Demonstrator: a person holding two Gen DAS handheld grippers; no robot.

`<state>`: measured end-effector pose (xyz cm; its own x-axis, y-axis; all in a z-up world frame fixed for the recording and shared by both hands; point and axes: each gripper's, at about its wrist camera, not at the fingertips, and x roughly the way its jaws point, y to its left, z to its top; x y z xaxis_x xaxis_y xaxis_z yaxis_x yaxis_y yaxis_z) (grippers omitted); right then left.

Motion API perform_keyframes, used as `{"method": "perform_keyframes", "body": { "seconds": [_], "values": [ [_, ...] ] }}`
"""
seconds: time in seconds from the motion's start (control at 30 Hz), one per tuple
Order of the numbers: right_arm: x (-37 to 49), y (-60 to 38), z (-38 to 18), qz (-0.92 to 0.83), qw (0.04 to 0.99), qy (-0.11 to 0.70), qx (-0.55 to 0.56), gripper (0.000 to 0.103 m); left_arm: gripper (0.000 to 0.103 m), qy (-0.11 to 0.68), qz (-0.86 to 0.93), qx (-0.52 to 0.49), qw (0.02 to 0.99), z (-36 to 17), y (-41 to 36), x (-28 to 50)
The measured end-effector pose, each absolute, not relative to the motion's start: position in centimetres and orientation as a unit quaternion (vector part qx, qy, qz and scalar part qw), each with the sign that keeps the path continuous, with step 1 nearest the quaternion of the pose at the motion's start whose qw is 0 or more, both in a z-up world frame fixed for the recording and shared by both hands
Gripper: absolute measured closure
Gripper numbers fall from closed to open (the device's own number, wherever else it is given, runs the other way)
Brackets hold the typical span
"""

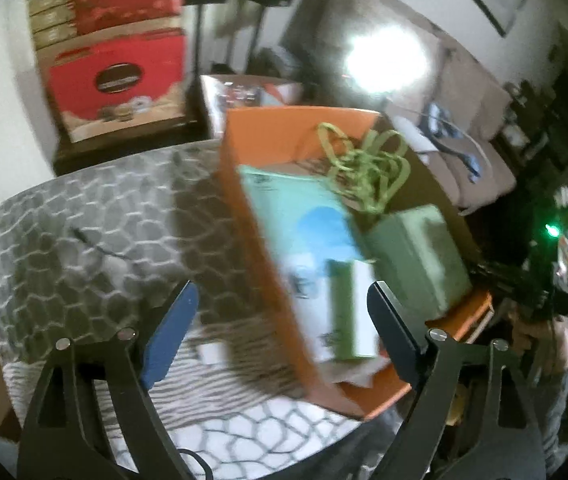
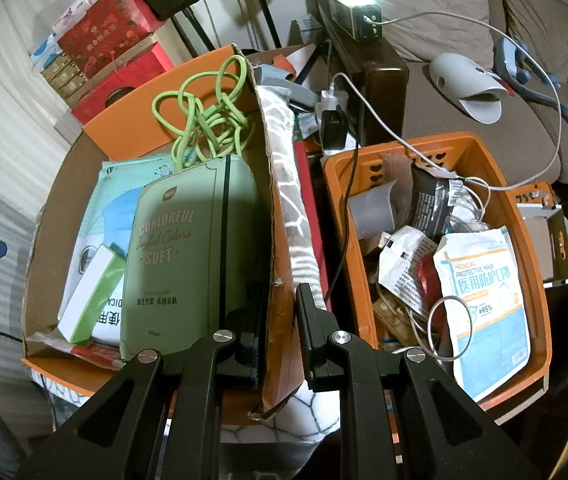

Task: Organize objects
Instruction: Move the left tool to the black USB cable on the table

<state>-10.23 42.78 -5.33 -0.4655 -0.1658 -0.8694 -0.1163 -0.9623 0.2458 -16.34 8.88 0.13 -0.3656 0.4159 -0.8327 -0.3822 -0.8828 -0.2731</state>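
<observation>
Right gripper (image 2: 279, 320), bottom centre of the right wrist view: jaws closed on the right-hand wall of the orange cardboard box (image 2: 271, 216), one finger inside the box, the other outside against the patterned blanket (image 2: 296, 216).

Box contents, left half of that view:
- green tissue pack (image 2: 187, 256) printed "COLORFUL / SOFT", lying flat against the gripped wall
- pale blue-and-white mask packet (image 2: 95, 216) under it, to its left
- small green-and-white carton (image 2: 91, 296) on the packet, lower left
- tangled lime-green cord (image 2: 207, 116) at the far end, upper centre

Right half of the view: orange plastic basket (image 2: 524, 216) just beside the box, with the blanket between them. It holds a medical protective mask packet (image 2: 484, 296), crumpled wrappers and white cables. A lit lamp (image 2: 354, 4) stands at top centre.

Left gripper (image 1: 281, 308), bottom of the left wrist view: jaws spread wide, holding nothing, hovering over the near end of the same box (image 1: 267, 264), which sits centre frame on the blanket (image 1: 83, 216). This view is motion-blurred. Red gift boxes (image 1: 119, 76) are stacked upper left.
</observation>
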Motion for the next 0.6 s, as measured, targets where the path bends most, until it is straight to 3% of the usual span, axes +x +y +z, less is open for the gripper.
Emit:
{"method": "perform_keyframes", "body": {
  "seconds": [0.6],
  "values": [
    [-10.2,42.9,-5.4,-0.845,0.014,-0.136,0.517,0.087,0.018,-0.065,0.831,-0.533,0.142,-3.5,-0.8,-19.7]
  ]
}}
